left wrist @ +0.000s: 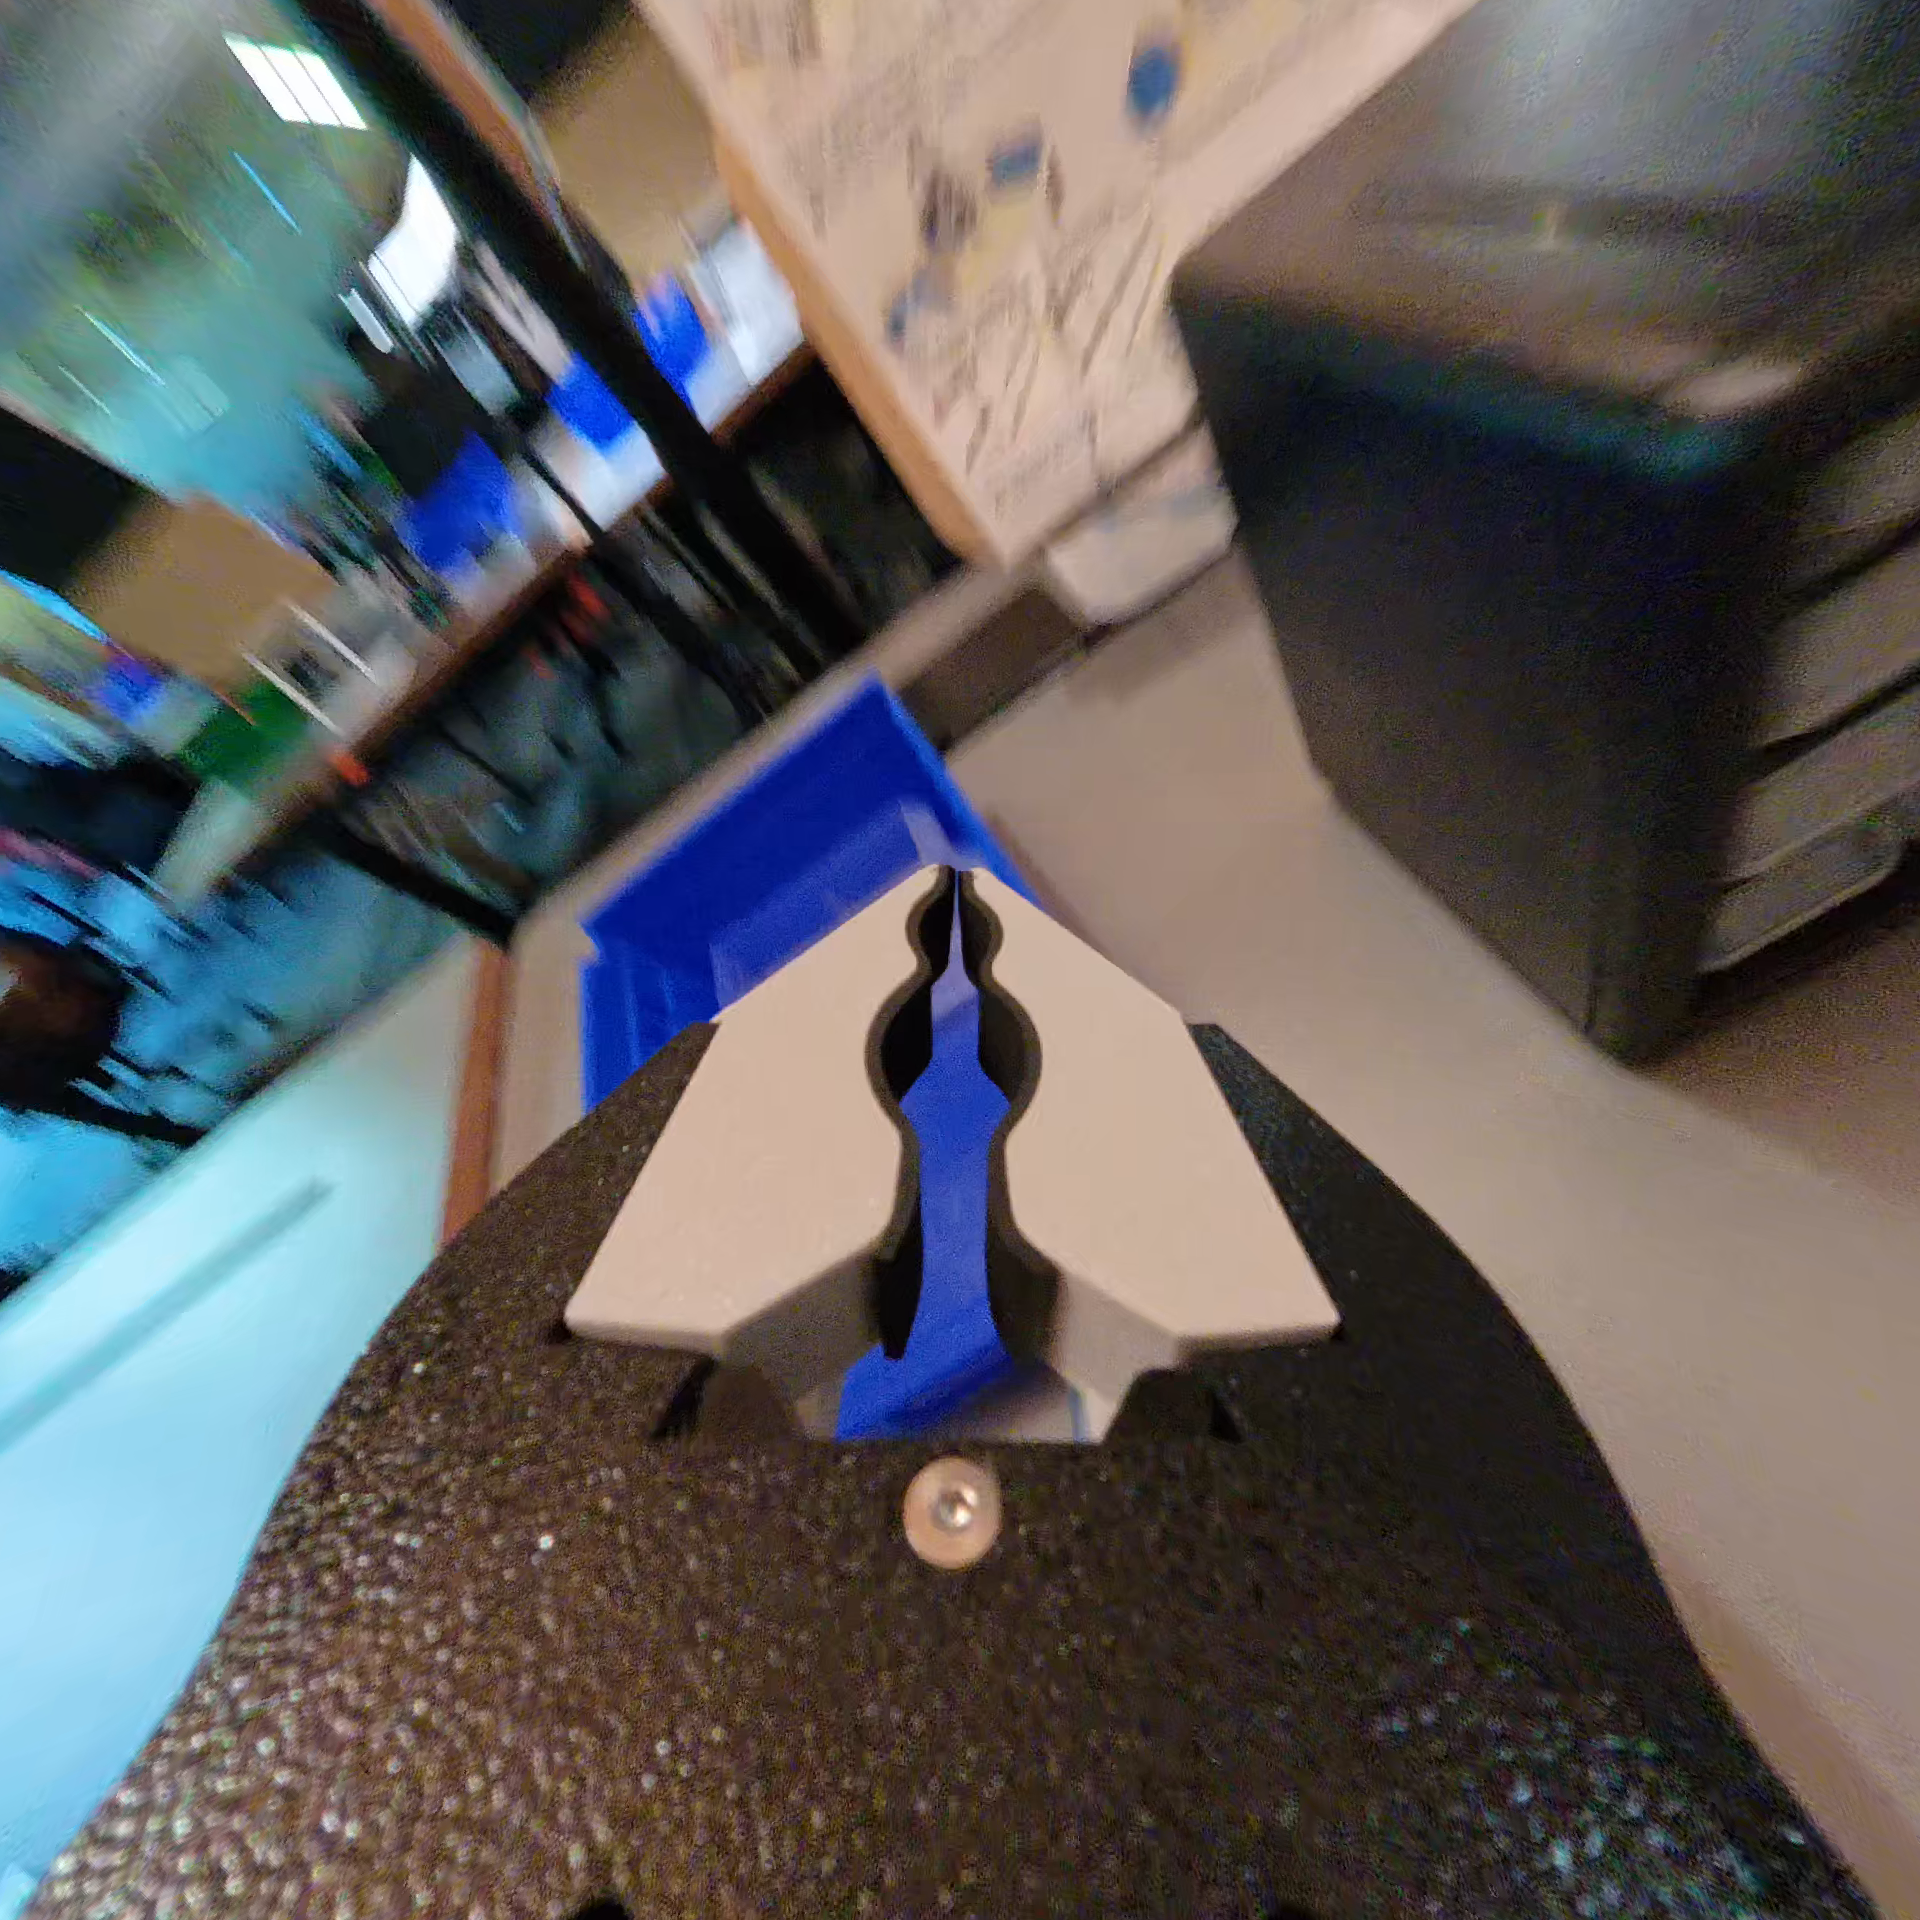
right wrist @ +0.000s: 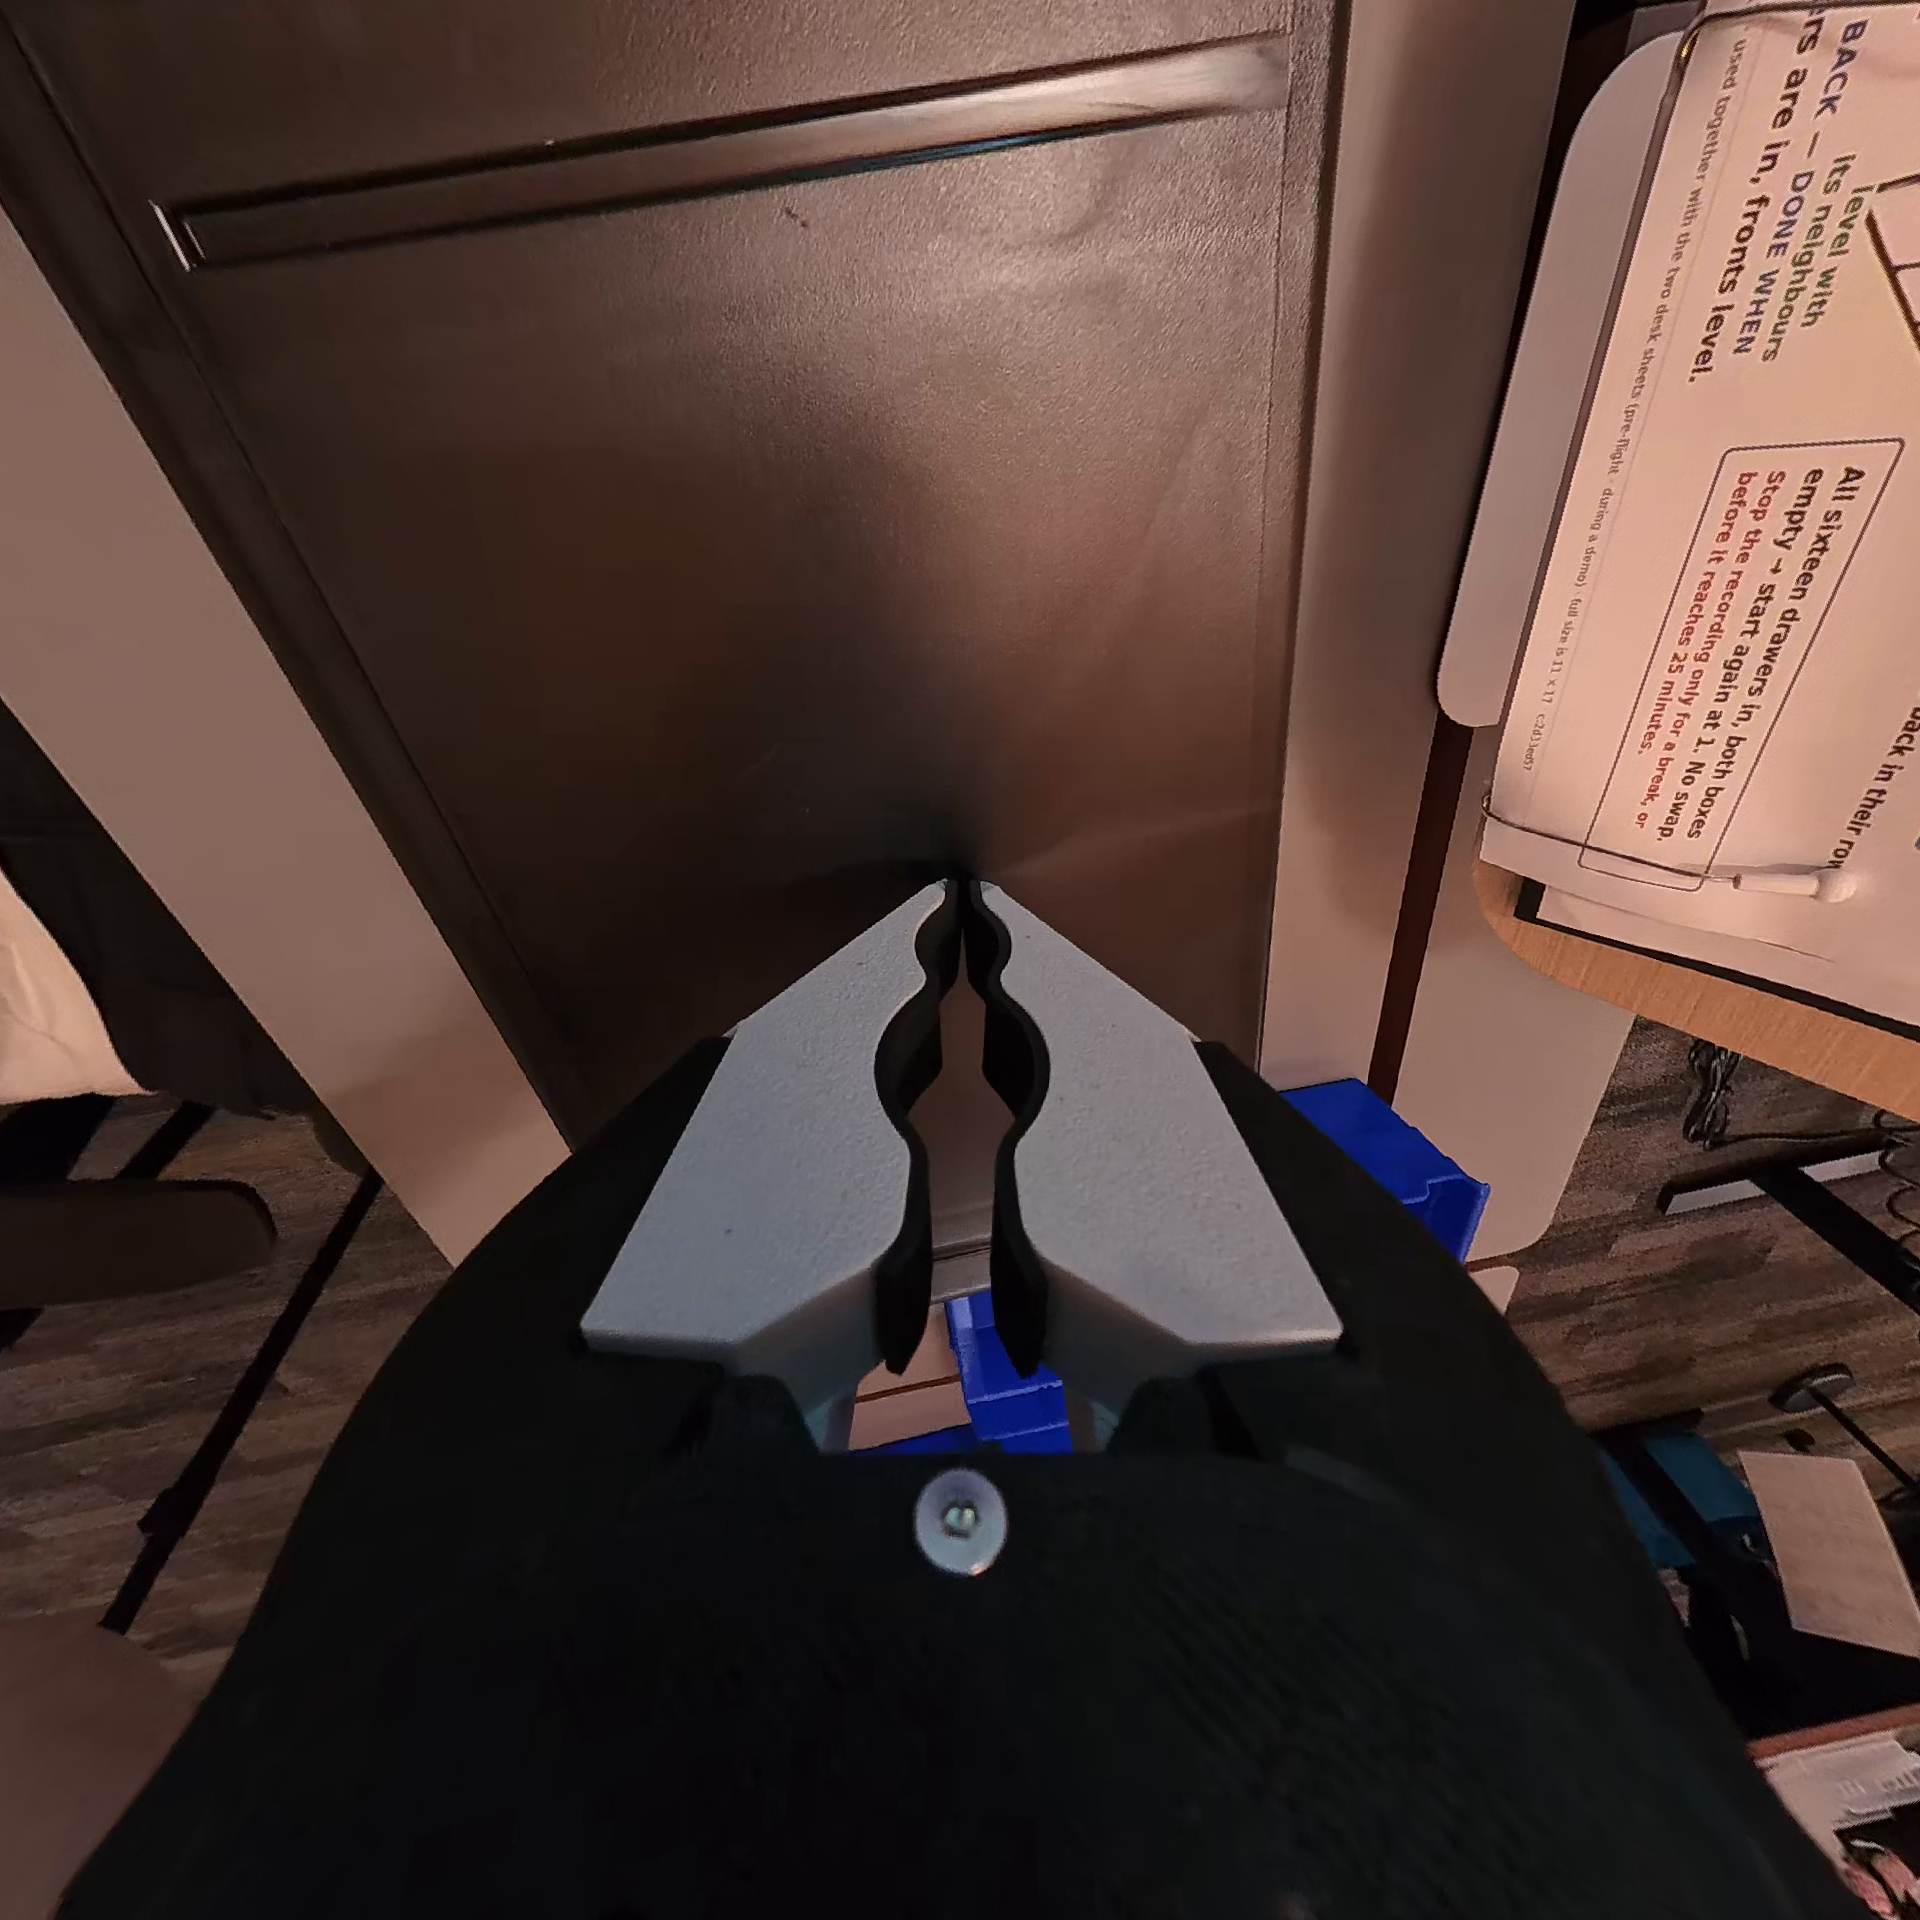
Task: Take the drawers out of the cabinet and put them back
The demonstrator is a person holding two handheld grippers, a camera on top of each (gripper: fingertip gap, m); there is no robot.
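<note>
2 grippers show here, and I read both with fingers closed to a slit at the tips. My left gripper (left wrist: 956, 883) has its fingers pinched on the wall of a blue plastic open-topped drawer (left wrist: 769, 894); blue shows through the gap between the pads, so I judge the drawer is held. It extends ahead and to the left of the fingers over the pale grey table (left wrist: 1351, 1195), its long axis running away from the camera. The dark grey drawer cabinet (left wrist: 1558, 540) stands up and to the right, well apart, so this arm needs to swing right. The view is tilted and blurred, the wrist rolled.

My right gripper (right wrist: 958, 888) points at the cabinet's dark smooth panel; I cannot tell if the tips touch it, and they hold nothing. Below lies another blue plastic bin (right wrist: 1392, 1164). A white printed instruction sheet (right wrist: 1683, 499) hangs right.
</note>
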